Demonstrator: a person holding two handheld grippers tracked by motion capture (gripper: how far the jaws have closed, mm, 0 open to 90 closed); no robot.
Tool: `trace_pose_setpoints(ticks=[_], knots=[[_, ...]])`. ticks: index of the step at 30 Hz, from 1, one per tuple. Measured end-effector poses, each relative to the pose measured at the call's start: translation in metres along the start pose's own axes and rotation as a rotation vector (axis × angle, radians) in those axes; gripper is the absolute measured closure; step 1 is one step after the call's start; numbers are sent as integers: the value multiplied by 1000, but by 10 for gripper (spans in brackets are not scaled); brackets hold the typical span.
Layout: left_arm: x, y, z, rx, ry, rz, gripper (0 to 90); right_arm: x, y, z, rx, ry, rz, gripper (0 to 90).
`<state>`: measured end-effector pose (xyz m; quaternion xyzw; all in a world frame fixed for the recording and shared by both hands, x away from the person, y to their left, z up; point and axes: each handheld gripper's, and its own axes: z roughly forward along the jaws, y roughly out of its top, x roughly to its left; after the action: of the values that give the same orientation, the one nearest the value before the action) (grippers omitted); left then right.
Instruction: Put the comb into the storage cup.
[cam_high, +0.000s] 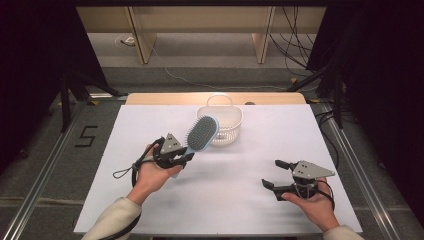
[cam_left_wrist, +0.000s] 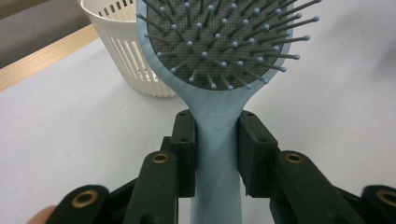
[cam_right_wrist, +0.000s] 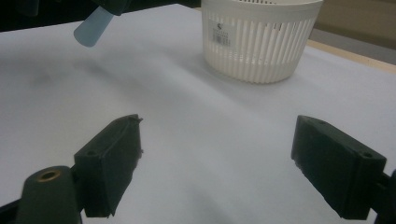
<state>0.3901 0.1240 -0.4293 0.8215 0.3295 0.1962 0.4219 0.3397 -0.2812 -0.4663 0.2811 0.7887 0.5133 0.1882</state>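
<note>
Left claw (cam_left_wrist: 217, 147) clamps pale-blue, grey-padded, bristled hairbrush (cam_left_wrist: 219, 56).

We see the surface (cam_high: 225, 200) with the basket (cam_high: 226, 131) standing on it near the far edge, about in the middle. The hairbrush (cam_high: 201, 134) is above the surface, just left of the basket and in front of it, its head close to the basket's rim, its handle pointing toward the near left. The left gripper (cam_high: 181, 159) is left of the centre, with its fingers (cam_left_wrist: 254, 154) on both sides of the handle. The right gripper (cam_high: 276, 175) is at the near right, well apart from the basket and the hairbrush, with bare surface between its fingers (cam_right_wrist: 109, 163).
</note>
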Motion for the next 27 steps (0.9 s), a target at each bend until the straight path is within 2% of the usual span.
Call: trace_pose_setpoints(ticks=[12,16,27], knots=[[1,1,1,-12,30,4,698,-1,0,0,-4,6,10,170],[2,2,0,-29,40,2,698,-1,0,-1,-11,9,17,169],[2,5,-2,-50,42,-2,698,-2,-1,-1,-12,6,19,167]])
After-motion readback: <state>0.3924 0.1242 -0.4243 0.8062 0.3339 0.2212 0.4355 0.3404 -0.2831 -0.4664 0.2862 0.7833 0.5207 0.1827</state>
